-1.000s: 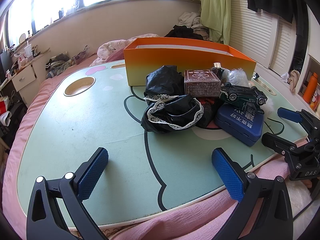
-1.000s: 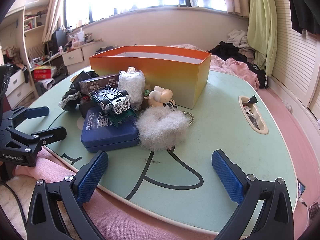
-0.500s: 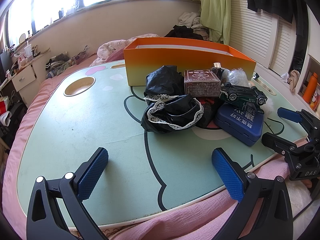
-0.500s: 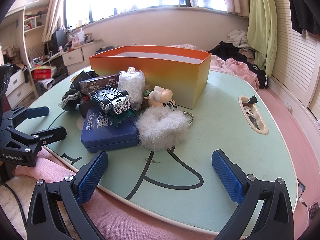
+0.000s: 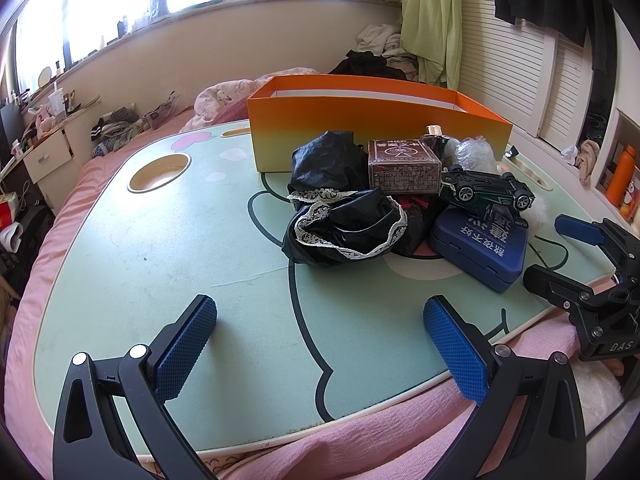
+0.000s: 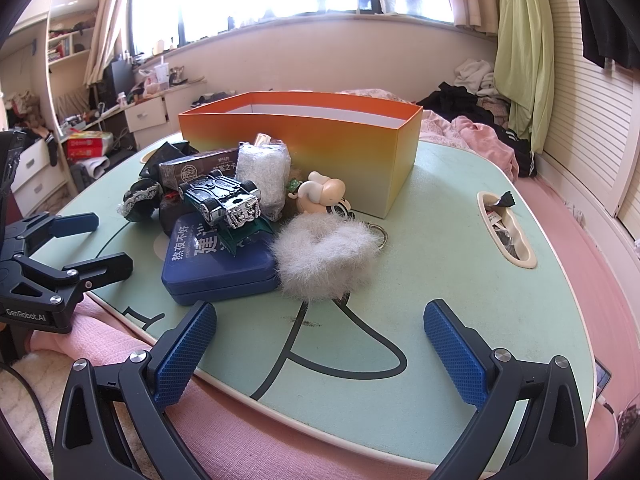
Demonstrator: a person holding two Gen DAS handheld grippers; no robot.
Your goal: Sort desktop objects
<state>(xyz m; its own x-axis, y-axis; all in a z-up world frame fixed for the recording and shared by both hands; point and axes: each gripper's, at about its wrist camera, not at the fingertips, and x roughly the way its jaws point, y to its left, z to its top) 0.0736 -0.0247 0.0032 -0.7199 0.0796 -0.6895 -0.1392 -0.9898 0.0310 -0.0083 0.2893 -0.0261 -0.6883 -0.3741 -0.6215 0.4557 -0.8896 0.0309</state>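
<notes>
A pile of small objects lies mid-table in front of an orange box (image 5: 376,136) (image 6: 304,136): black lace-trimmed cloth (image 5: 344,228), a brown card box (image 5: 404,166), a green toy car (image 5: 486,192) (image 6: 224,200) on its side atop a blue tin (image 5: 480,246) (image 6: 218,262), a white fluffy scrunchie (image 6: 326,256), a bubble-wrapped packet (image 6: 264,172) and a cream elephant toy (image 6: 322,196). My left gripper (image 5: 320,336) stands open over the table's near edge, nothing between its fingers. My right gripper (image 6: 320,344) is open too, just short of the scrunchie and tin.
The mint-green lap table (image 5: 160,248) rests on a pink bed, with a round cup recess (image 5: 158,172) at far left and a slot tray (image 6: 506,232) holding small items at right. Clothes are heaped by the wall; a cluttered desk stands at left.
</notes>
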